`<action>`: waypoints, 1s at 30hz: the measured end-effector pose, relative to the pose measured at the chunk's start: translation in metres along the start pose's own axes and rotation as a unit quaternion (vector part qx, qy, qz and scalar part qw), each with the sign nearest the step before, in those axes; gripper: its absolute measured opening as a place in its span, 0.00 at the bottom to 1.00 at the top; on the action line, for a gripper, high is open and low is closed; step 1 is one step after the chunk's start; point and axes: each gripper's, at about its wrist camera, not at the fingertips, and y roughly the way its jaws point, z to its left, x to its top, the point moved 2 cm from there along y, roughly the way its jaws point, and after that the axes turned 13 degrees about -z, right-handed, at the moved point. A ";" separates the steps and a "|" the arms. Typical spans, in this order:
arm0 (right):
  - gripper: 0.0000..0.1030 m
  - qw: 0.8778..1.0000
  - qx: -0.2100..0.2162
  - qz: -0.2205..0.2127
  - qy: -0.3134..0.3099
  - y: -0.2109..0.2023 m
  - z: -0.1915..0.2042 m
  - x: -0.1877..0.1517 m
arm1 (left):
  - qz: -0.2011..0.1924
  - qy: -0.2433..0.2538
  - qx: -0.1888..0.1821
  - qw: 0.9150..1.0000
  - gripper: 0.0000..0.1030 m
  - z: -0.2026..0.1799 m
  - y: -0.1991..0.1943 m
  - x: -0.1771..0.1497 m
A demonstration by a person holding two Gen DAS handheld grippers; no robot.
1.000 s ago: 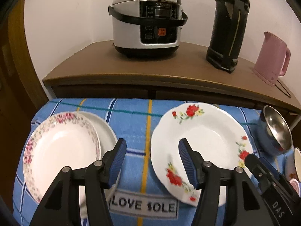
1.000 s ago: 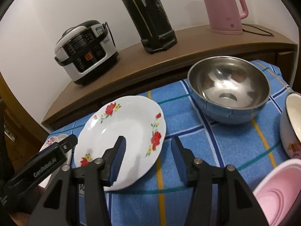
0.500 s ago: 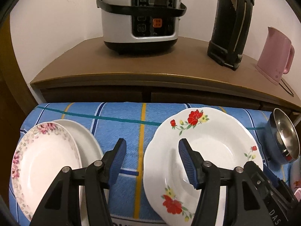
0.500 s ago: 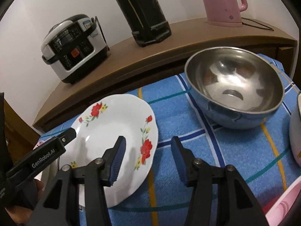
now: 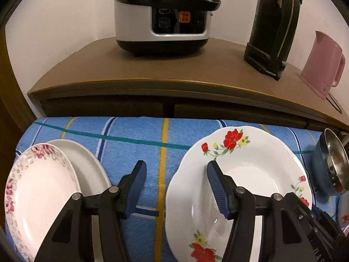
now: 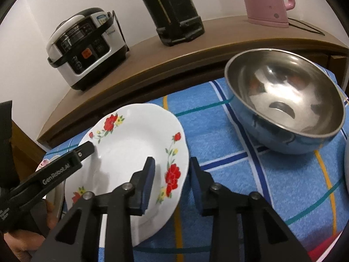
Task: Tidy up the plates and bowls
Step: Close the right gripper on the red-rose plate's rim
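A white plate with red flowers [image 5: 250, 170] [image 6: 130, 144] lies on the blue checked cloth [image 5: 135, 135]. My left gripper [image 5: 176, 170] is open and straddles the plate's left rim, with one finger over the plate and the other over the cloth. My right gripper [image 6: 172, 163] has the plate's right rim between its jaws. They are closing, and a gap still shows beside the pads. To the left, a pink-flowered plate [image 5: 41, 192] rests on a plain white plate [image 5: 87, 166]. A steel bowl [image 6: 283, 104] stands to the right.
Behind the cloth a wooden sideboard [image 5: 174, 69] carries a rice cooker [image 5: 163, 15], a tall black flask [image 5: 274, 26] and a pink kettle [image 5: 322, 63]. A white bowl's edge [image 6: 346, 163] and something pink [image 6: 327, 246] sit at the far right.
Both grippers came forward and lower over the red-flowered plate. The right gripper's jaws narrowed around the plate's right rim. The left jaws kept their width.
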 end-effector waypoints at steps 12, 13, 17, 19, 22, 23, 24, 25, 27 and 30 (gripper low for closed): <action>0.22 1.000 0.003 0.004 0.002 0.003 0.002 0.001 | 0.011 0.009 -0.017 1.000 0.59 -0.010 0.006 -0.009; 0.22 1.000 0.003 0.004 0.002 0.003 0.002 0.001 | 0.012 0.008 -0.019 1.000 0.59 -0.011 0.006 -0.009; 0.22 1.000 0.003 0.004 0.002 0.003 0.002 0.000 | 0.012 0.011 -0.019 1.000 0.58 -0.013 0.008 -0.010; 0.22 1.000 0.002 0.004 0.002 0.004 0.002 0.000 | 0.010 0.012 -0.022 1.000 0.54 -0.014 0.008 -0.010; 0.23 1.000 0.002 0.004 0.000 0.006 0.002 0.000 | 0.009 0.010 -0.024 1.000 0.52 -0.015 0.008 -0.010; 0.23 1.000 0.001 0.004 -0.001 0.006 0.003 0.000 | 0.008 0.010 -0.024 1.000 0.52 -0.015 0.008 -0.010; 0.23 1.000 0.001 0.004 -0.001 0.006 0.002 0.000 | 0.007 0.010 -0.024 1.000 0.52 -0.015 0.008 -0.010; 0.23 1.000 0.000 0.004 -0.002 0.007 0.002 0.000 | 0.006 0.009 -0.023 1.000 0.52 -0.015 0.008 -0.010; 0.22 1.000 -0.001 0.005 -0.006 0.007 0.003 0.000 | 0.005 0.009 -0.022 1.000 0.52 -0.015 0.008 -0.011; 0.21 1.000 -0.004 0.006 -0.013 0.007 0.004 0.000 | 0.005 0.007 -0.022 1.000 0.51 -0.014 0.007 -0.011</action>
